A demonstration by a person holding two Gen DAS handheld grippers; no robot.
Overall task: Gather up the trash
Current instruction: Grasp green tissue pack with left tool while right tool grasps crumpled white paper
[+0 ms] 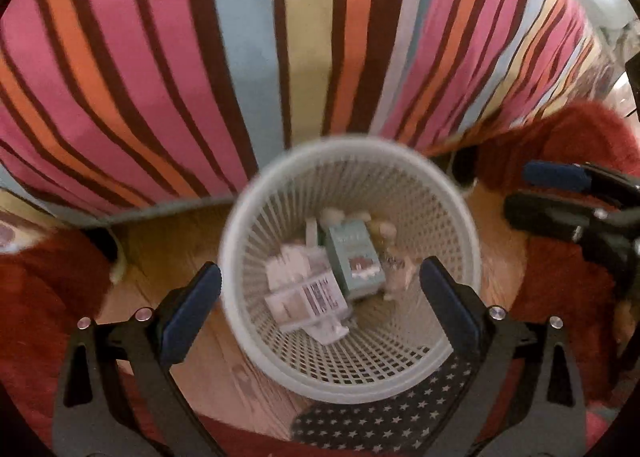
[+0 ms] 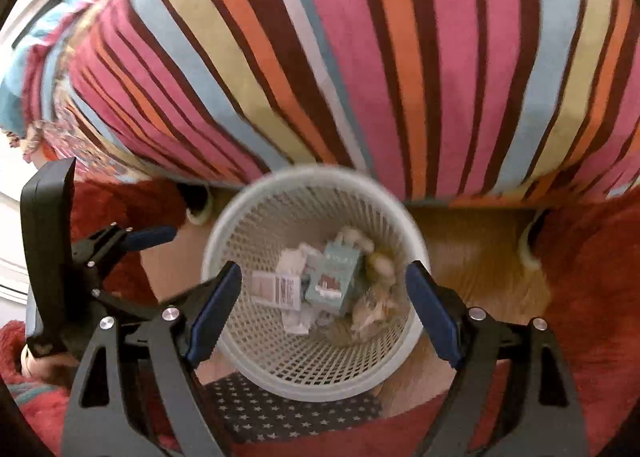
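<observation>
Trash (image 1: 320, 285), boxes and crumpled paper, lay inside a white mesh basket (image 1: 256, 225) on wood flooring (image 1: 160, 245) between red rugs (image 1: 44, 297), beside a striped bedcover (image 1: 160, 57). Left gripper (image 1: 320, 281) and right gripper (image 2: 324, 281) hovered above, both spread wide and empty.

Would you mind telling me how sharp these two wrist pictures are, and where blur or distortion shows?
Left wrist view: the basket rim and the cartons inside are smeared by motion blur, while the left gripper stays crisp; fisheye bends the striped cover. Right wrist view: the same blur softens the basket, the right gripper is sharp, and daylight washes out the far left edge.
</observation>
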